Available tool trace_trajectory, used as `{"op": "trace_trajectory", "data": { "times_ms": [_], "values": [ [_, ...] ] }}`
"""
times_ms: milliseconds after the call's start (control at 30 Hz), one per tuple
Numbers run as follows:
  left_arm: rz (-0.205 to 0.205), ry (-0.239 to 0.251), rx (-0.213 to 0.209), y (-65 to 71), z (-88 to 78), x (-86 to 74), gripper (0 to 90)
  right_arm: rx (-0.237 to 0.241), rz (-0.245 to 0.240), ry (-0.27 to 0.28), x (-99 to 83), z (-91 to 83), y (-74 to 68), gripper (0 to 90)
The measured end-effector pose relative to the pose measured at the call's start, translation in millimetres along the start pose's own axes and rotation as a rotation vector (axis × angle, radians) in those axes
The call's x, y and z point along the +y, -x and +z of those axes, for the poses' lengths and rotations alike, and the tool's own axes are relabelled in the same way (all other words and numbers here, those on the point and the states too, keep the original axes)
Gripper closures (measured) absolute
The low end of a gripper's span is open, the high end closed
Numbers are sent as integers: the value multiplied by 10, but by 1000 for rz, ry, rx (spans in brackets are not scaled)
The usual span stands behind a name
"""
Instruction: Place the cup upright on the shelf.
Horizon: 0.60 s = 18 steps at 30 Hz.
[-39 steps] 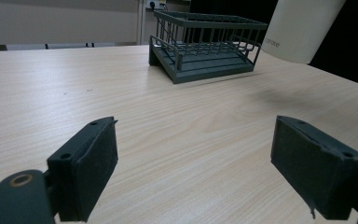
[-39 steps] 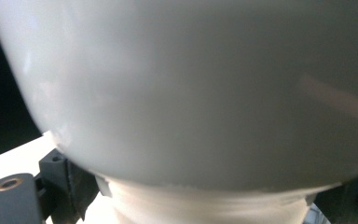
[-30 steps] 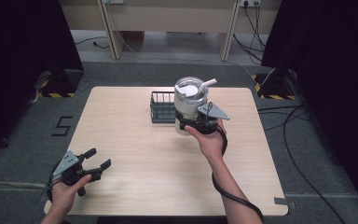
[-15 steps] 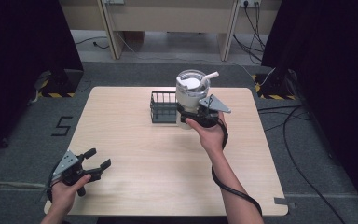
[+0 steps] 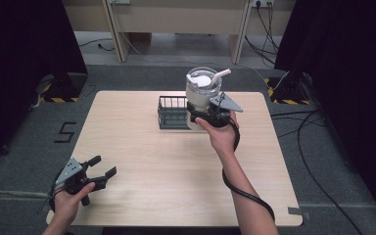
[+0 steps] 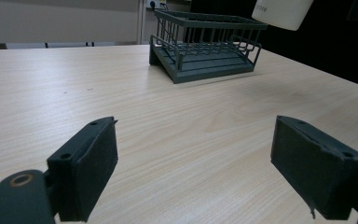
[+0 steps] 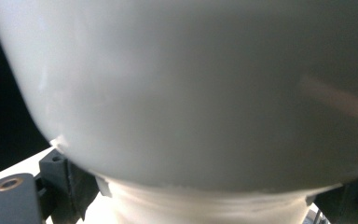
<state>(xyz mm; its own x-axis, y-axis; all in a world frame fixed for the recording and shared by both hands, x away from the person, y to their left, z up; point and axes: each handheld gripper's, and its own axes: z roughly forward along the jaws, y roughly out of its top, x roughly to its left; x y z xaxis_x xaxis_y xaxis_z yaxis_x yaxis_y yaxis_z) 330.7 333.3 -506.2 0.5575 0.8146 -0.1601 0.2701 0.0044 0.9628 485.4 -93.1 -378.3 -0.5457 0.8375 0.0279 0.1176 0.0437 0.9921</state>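
Two grippers work at one wooden table (image 5: 142, 147). Nearest, at the table's front left corner, the left gripper (image 5: 102, 168) rests low with its jaws spread wide and nothing between them. Farther off, right of centre, the right gripper (image 5: 206, 113) is clamped on the narrow base of one white jar (image 5: 203, 88), held upright above the table. A white scoop handle (image 5: 221, 74) leans out of the jar's mouth. Just beside it stands one dark wire basket (image 5: 173, 111); I cannot tell what it holds.
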Motion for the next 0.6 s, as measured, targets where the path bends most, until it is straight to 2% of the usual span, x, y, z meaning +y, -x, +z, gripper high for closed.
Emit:
{"op": "trace_trajectory", "data": {
  "times_ms": [300,600],
  "values": [
    [-5,1,3,-6,-3,-1,141,-14,9,6,96,84,41,112],
    [-9,2,3,-9,-3,-1,141,-27,-3,0,164,187,65,112]
  ]
}}
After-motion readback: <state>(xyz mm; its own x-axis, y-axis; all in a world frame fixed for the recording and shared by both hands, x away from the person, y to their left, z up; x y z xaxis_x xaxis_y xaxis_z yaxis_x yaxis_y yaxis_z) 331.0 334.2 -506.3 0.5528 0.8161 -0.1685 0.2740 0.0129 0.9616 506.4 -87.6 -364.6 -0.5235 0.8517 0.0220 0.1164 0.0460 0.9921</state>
